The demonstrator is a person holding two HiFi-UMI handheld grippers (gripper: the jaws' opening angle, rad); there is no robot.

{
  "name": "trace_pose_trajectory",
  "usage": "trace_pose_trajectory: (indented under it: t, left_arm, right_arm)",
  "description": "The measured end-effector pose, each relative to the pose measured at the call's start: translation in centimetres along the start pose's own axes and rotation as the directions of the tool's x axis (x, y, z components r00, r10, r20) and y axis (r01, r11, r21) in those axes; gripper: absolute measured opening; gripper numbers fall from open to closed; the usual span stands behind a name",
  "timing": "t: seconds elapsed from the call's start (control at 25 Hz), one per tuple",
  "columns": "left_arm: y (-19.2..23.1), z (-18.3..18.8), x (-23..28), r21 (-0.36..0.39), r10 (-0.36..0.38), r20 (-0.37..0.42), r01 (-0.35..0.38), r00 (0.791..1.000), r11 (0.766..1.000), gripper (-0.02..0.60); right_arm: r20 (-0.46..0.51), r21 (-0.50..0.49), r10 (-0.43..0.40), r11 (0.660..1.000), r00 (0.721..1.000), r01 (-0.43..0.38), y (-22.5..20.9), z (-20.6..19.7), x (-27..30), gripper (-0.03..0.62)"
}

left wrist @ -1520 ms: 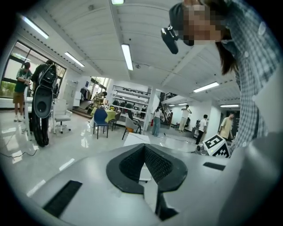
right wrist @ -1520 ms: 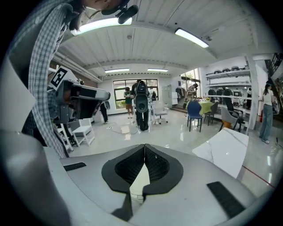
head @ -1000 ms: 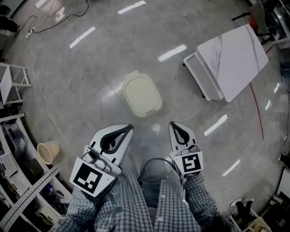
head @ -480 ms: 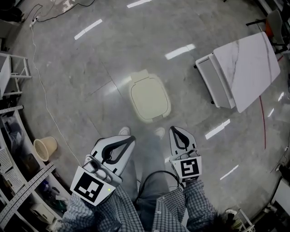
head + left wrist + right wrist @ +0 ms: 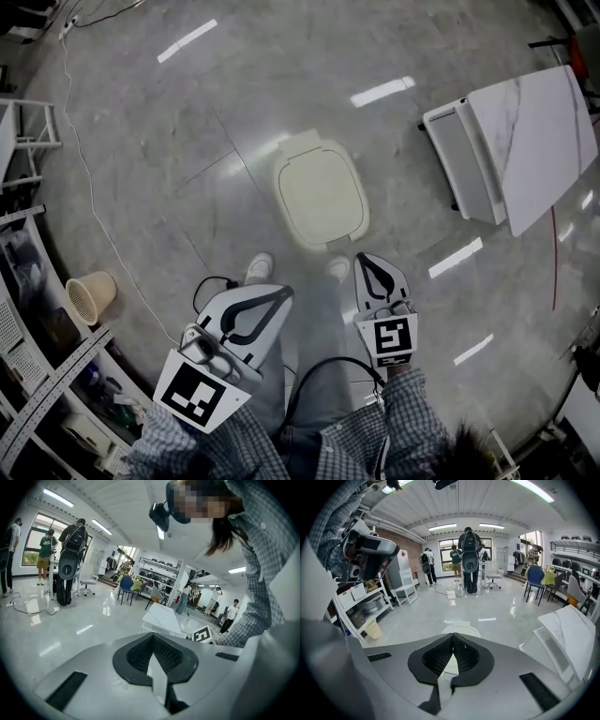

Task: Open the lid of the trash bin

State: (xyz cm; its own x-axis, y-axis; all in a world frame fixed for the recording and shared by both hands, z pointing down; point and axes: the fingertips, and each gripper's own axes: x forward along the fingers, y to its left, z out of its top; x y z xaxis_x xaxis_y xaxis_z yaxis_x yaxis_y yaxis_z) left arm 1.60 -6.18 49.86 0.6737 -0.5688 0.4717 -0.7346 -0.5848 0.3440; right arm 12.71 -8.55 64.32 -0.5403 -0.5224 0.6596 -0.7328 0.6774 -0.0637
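Shiny grey floor [image 5: 169, 141] fills most of my feed. Both tools are pinched together with nothing in them. The left tool [image 5: 281, 292] is hanging low, and the right tool [image 5: 364, 259] is a bit further forward with its tip aimed at the bin [image 5: 325, 240]. The bin sits on the floor just past the person's shoes [image 5: 258, 268], near the right tool but not touched, and its cream lid [image 5: 319, 195] is flat down. Further out there's a marble-top bench [image 5: 534, 131] on the right and a small basket [image 5: 86, 300] on the left.
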Motion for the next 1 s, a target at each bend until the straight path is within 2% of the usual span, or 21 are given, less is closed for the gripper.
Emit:
trace_pose_trajectory:
  t: [0.56, 1.0]
  left_arm:
    - [1.0, -4.1, 1.9, -0.021, -0.001, -0.035, 0.0, 0.999, 1.0, 0.005]
    - [0.7, -7.0, 2.7, -0.05, -0.007, -0.067, 0.004, 0.998, 0.999, 0.005]
  right_arm:
    - [-0.118, -0.051, 0.045, 0.997, 0.992, -0.052, 0.6, -6.9, 5.6, 0.02]
    - [-0.231, -0.062, 0.056, 0.995, 0.971, -0.072, 1.3, -13.3, 8.2, 0.02]
